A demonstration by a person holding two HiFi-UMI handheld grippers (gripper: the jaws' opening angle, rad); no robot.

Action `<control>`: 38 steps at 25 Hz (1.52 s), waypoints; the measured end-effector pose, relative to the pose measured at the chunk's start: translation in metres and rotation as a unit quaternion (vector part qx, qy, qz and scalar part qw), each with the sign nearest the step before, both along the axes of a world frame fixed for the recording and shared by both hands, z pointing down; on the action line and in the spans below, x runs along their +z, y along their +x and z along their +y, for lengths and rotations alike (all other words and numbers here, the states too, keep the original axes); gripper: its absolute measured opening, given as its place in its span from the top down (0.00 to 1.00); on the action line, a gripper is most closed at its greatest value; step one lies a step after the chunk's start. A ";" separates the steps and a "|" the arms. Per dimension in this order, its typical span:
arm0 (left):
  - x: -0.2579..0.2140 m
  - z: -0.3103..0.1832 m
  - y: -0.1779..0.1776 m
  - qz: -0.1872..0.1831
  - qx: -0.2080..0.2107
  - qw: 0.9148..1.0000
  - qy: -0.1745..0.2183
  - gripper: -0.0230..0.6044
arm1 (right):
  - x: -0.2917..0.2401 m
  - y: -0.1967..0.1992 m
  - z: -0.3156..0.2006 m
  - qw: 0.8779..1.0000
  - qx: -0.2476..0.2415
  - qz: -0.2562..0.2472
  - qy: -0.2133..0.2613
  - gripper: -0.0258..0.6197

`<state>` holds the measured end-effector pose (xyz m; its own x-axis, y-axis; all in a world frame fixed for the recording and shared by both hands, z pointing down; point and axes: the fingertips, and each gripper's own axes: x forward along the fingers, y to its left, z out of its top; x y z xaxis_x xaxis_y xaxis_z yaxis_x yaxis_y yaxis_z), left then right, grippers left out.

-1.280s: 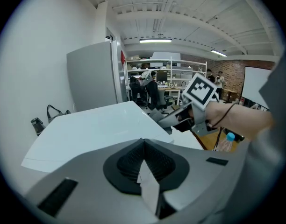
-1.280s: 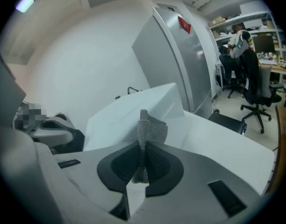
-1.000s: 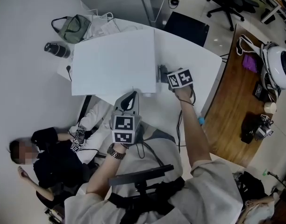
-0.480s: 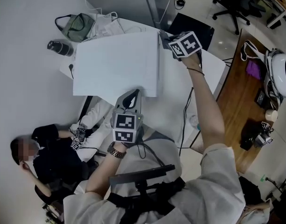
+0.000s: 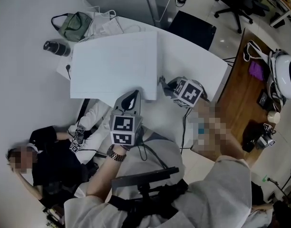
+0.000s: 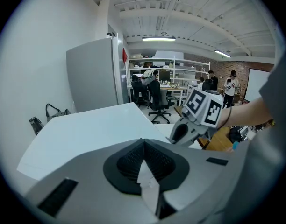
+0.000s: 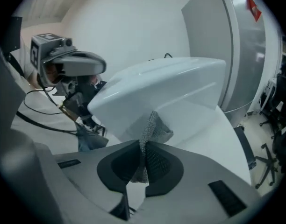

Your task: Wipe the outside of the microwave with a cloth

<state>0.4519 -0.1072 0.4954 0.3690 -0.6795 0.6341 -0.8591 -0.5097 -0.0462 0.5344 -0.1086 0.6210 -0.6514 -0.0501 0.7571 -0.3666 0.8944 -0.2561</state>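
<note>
The white microwave stands on a white table; I look down on its flat top. My left gripper rests at the microwave's front edge, jaws shut with nothing seen between them; from the left gripper view the top stretches away ahead. My right gripper sits against the microwave's right side near the front corner, shut on a grey cloth. That cloth touches the white casing in the right gripper view. The left gripper shows there at upper left.
A green bag and a dark bottle lie behind the microwave at the left. A seated person is below left. A wooden desk with clutter and a white helmet stands right. Cables hang off the table's front.
The right gripper swept along the microwave's right side to the back corner, then came back to the front corner with the cloth. The left gripper has stayed put.
</note>
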 end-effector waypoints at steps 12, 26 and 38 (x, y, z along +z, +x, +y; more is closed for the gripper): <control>0.014 0.004 0.014 -0.004 0.006 1.000 -0.012 0.90 | 0.047 0.044 -0.120 0.996 0.083 0.034 0.023 0.96; 0.017 -0.008 0.013 -0.006 -0.010 1.000 -0.027 0.90 | 0.107 -0.006 -0.045 0.997 -0.029 0.074 -0.012 0.96; 0.005 0.007 -0.047 0.024 -0.003 0.999 -0.025 0.90 | 0.030 -0.076 0.095 0.994 -0.097 0.023 -0.040 0.96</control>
<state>0.4044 -0.0999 0.5004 0.3955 -0.6490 0.6499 -0.8627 -0.5053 0.0205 0.4589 -0.0137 0.6508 -0.6078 0.1355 0.7824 -0.2016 0.9267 -0.3171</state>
